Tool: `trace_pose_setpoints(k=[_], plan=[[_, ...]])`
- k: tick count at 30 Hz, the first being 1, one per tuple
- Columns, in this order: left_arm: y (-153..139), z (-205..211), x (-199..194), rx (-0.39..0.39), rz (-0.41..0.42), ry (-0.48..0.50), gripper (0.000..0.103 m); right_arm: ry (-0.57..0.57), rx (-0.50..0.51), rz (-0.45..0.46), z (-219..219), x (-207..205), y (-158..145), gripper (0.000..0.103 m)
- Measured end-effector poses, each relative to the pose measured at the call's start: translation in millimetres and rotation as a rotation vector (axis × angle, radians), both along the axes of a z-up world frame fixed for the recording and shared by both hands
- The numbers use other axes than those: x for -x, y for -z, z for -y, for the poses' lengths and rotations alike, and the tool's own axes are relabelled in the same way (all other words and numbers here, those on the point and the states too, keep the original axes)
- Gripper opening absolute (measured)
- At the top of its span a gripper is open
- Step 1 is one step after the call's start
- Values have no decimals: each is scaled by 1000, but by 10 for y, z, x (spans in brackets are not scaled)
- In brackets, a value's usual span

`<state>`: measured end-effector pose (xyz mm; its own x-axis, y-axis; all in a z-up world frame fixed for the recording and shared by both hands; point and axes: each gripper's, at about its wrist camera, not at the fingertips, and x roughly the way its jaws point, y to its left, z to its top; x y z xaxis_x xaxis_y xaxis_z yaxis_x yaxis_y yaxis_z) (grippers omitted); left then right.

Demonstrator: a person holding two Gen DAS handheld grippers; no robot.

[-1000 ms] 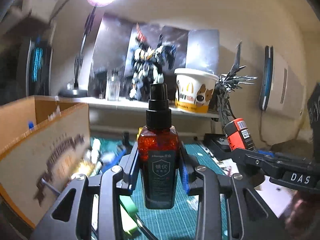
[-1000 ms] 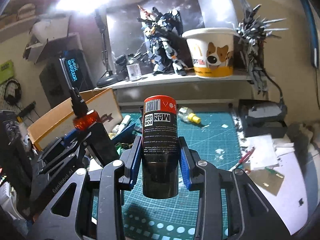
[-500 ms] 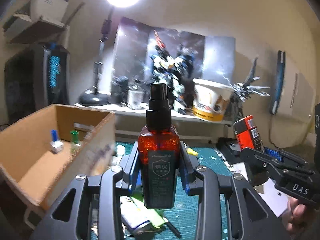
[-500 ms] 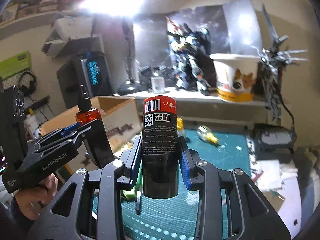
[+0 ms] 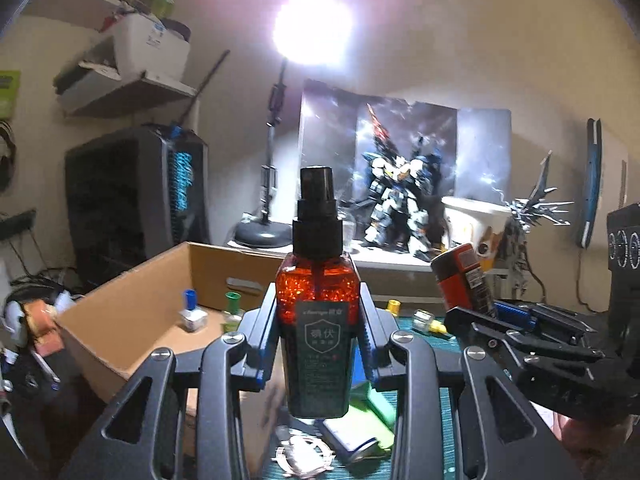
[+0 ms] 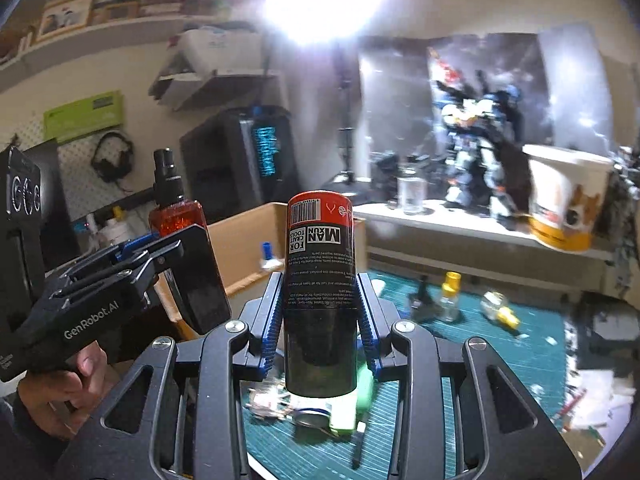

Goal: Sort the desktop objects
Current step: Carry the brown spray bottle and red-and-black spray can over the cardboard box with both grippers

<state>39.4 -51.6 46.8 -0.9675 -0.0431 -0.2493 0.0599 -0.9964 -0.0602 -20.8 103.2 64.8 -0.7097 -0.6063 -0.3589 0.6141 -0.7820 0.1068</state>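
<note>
My left gripper [image 5: 318, 336] is shut on an orange spray bottle [image 5: 318, 308] with a black pump head, held upright in the air. In the right wrist view the same bottle [image 6: 178, 220] shows at the left, a hand below it. My right gripper [image 6: 320, 312] is shut on a black can with a red end [image 6: 320, 256], upside down by its label; that can [image 5: 460, 280] appears at the right of the left wrist view. An open cardboard box [image 5: 132, 312] lies ahead and left, holding two small bottles [image 5: 192, 312].
A green cutting mat [image 6: 480, 344] carries small bottles [image 6: 450, 294], a green-and-white item [image 5: 360, 428] and scraps. Behind it a shelf [image 6: 460, 232] holds a robot model [image 5: 400, 208], a paper bucket [image 6: 568, 204] and a lamp base [image 5: 262, 234]. A dark computer case [image 5: 136, 204] stands left.
Both grippers, still holding their items, have swung left and risen: the cardboard box has slid toward the centre of both views and its inside shows more.
</note>
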Motion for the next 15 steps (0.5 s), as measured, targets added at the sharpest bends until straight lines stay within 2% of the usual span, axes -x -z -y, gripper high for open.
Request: trace_pose_setpoints(k=[15], plan=[[-25, 590, -355, 4, 50, -214, 35, -240, 13, -15, 757, -134, -29, 33]])
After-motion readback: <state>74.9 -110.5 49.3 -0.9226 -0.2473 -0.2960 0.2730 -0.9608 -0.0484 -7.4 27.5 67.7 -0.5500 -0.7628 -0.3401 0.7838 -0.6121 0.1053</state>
